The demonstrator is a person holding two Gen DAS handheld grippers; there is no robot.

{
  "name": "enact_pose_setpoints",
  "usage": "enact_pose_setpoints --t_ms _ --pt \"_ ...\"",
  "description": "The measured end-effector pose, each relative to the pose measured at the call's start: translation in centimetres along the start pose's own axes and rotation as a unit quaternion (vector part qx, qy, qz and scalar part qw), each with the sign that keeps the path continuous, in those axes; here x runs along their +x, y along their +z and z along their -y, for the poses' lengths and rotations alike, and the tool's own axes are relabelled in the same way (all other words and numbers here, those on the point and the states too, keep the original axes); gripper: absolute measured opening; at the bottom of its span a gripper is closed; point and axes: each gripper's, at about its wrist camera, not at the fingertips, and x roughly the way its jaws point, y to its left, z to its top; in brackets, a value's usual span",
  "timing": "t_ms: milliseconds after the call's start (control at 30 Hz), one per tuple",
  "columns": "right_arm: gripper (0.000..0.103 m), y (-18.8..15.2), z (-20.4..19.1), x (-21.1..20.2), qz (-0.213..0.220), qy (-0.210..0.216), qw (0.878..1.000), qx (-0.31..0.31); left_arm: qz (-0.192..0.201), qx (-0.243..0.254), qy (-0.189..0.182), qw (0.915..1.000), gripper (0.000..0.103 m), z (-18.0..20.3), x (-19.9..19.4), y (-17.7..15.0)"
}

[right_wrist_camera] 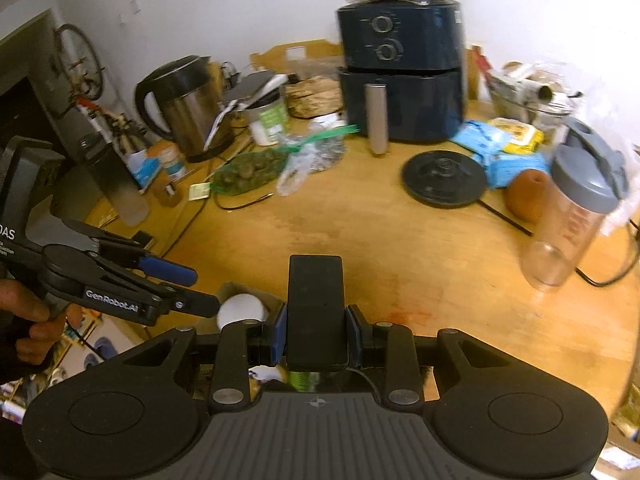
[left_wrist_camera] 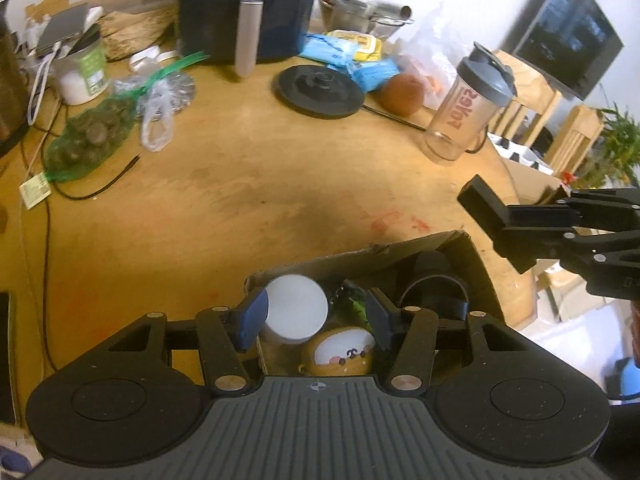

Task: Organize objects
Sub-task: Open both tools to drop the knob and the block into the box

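Observation:
A cardboard box (left_wrist_camera: 472, 256) sits on the wooden table's near edge. It holds a white-lidded jar (left_wrist_camera: 296, 306), a brown plush toy (left_wrist_camera: 340, 354) and a black cylinder (left_wrist_camera: 434, 292). My left gripper (left_wrist_camera: 316, 314) is open and hovers over the box, its jaws either side of the jar and the toy. It also shows in the right wrist view (right_wrist_camera: 200, 288). My right gripper (right_wrist_camera: 316, 332) is shut on a flat black rectangular block (right_wrist_camera: 316, 308). In the left wrist view the block (left_wrist_camera: 482, 204) hangs to the right of the box.
A dark blue air fryer (right_wrist_camera: 400, 76) stands at the back. A black round kettle base (right_wrist_camera: 444, 178), a shaker bottle (right_wrist_camera: 572, 212), a brown fruit (right_wrist_camera: 526, 194), a kettle (right_wrist_camera: 188, 108) and a green net bag (right_wrist_camera: 248, 174) crowd the table (right_wrist_camera: 360, 240).

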Motion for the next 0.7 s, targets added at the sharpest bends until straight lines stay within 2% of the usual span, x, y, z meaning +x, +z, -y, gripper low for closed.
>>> enact_pose_setpoints --t_ms 133,200,233,267,300,333,400,467,500,533,700 --pt "0.035 0.3 -0.6 1.1 -0.023 0.018 0.999 -0.022 -0.001 -0.005 0.018 0.9998 0.053 0.3 -0.5 -0.5" --pt "0.054 0.3 -0.9 2.2 -0.051 0.013 0.998 -0.037 0.001 -0.007 0.028 0.9996 0.054 0.5 -0.7 -0.8" --pt "0.076 0.2 -1.0 2.5 -0.055 0.003 0.997 -0.046 0.003 -0.008 0.034 0.9994 0.057 0.6 -0.8 -0.9" --pt "0.089 0.1 -1.2 2.7 -0.057 -0.005 0.997 -0.056 0.005 -0.008 0.043 0.9991 0.064 0.8 -0.9 -1.0" --pt "0.092 -0.1 -1.4 2.8 -0.058 -0.007 0.996 -0.064 0.007 -0.009 0.053 0.9986 0.081 0.9 -1.1 -1.1" --pt "0.096 -0.2 -1.5 2.8 -0.060 -0.008 0.996 -0.069 0.014 -0.009 0.059 0.9981 0.086 1.0 -1.3 -1.2" --pt "0.099 -0.5 -1.6 2.7 -0.057 -0.011 0.996 -0.074 0.025 -0.010 0.064 0.9976 0.086 1.3 -1.6 -1.3" --pt "0.101 -0.6 -1.4 2.5 -0.056 -0.010 0.996 -0.072 0.023 -0.014 0.075 0.9968 0.092 1.4 -1.5 -1.3" --pt "0.102 -0.6 -1.1 2.4 -0.054 -0.011 0.996 -0.068 0.025 -0.013 0.084 0.9961 0.100 1.6 -1.5 -1.3" --pt "0.103 -0.7 -1.0 2.2 -0.050 -0.014 0.997 -0.065 0.030 -0.011 0.092 0.9952 0.103 1.7 -1.6 -1.3" --pt "0.103 -1.0 -0.3 1.6 -0.046 -0.036 0.996 -0.063 0.040 -0.002 0.130 0.9907 0.103 2.4 -1.7 -1.3"
